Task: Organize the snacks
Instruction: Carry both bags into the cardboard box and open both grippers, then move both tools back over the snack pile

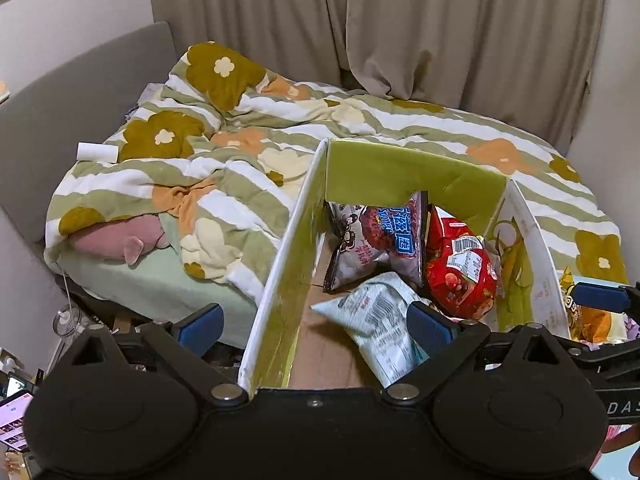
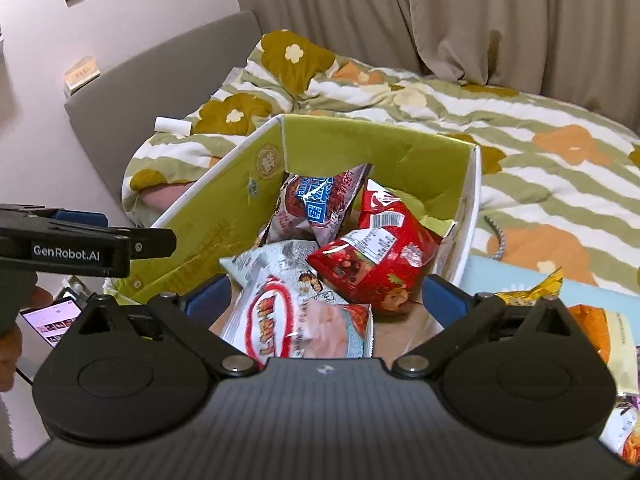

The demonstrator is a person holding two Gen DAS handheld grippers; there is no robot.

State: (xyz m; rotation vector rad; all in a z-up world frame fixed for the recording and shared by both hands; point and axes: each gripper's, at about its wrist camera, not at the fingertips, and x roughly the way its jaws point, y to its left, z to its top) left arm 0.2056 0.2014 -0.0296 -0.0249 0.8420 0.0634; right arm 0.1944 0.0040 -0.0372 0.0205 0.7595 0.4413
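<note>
Left wrist view:
- Box: a cardboard box [image 1: 288, 248] with green inner walls stood at the foot of the bed [image 1: 360, 128], open at the top.
- Already inside: a purple-and-white snack bag [image 1: 376, 240] stood against the far wall, a red snack bag [image 1: 460, 272] leaned beside it, and a pale blue-white packet [image 1: 376, 320] lay on the box floor nearest the camera.
- Left gripper [image 1: 316, 326]: its fingers were spread wide and held nothing; they straddled the box's left wall, the right pad over the pale packet.
- Right gripper [image 1: 600, 300]: seen only in part at the right edge, beyond the box's right wall.

Right wrist view:
- Same three bags: purple-and-white bag [image 2: 320, 204], red bag [image 2: 372, 260] and pale packet [image 2: 296, 312] all lay in the box [image 2: 224, 216].
- Right gripper [image 2: 326, 300]: fingers wide apart and empty, above the near end of the box and over the pale packet.
- Still outside: a yellow packet [image 2: 532, 292] and an orange bag [image 2: 592, 328] lay on a light blue surface [image 2: 508, 272] right of the box; more wrappers showed at the lower right edge, too cut off to name.

Progress: three bags looked packed, and at least two were left to move, so I judged the job roughly half done.
</note>
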